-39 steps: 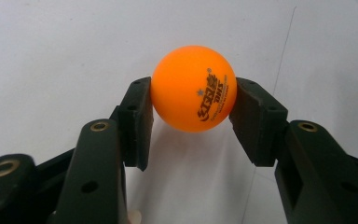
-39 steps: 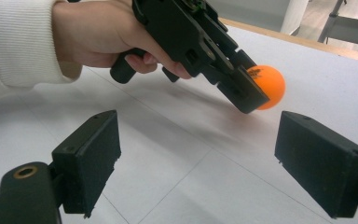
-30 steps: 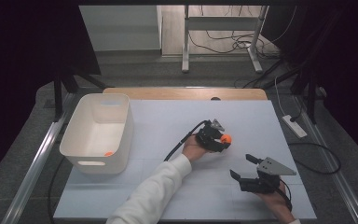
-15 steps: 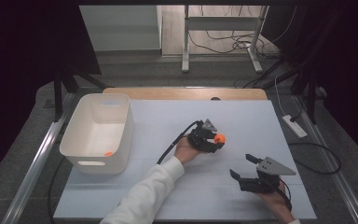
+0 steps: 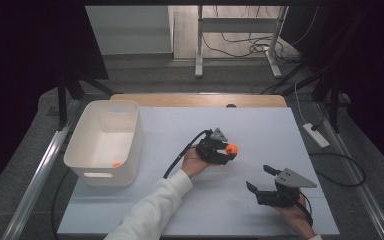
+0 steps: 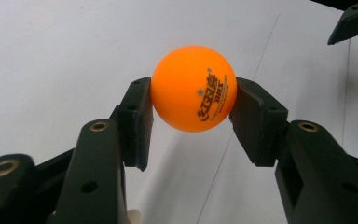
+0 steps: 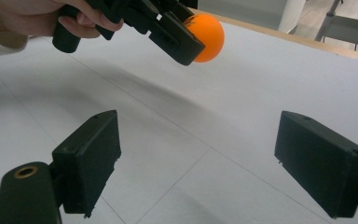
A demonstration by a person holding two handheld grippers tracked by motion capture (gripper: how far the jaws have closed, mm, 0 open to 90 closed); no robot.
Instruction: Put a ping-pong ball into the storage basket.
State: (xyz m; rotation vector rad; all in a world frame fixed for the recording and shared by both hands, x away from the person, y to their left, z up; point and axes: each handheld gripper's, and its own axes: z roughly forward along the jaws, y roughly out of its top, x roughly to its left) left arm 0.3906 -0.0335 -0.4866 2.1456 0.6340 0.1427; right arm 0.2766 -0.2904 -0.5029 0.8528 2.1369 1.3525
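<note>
Jaws of left gripper (image 6: 193, 105) pinching orange ball (image 6: 194, 88) above counter (image 5: 260, 135); right gripper (image 7: 200, 163) spread, idle. Best carried level to white bin (image 5: 105, 142).

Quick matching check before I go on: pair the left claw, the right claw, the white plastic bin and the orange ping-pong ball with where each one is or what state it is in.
Things:
1. left claw
2. right claw
3. white rectangular plastic bin
4. orange ping-pong ball with dark printing

States or places:
A. stands at the left side of the pale table, with a small orange thing inside
B. jaws wide apart, nothing between them
C. pinched between two black pads, lifted off the table
D. shut on something round

Pairs: 1-D, 2-B, 3-A, 4-C
</note>
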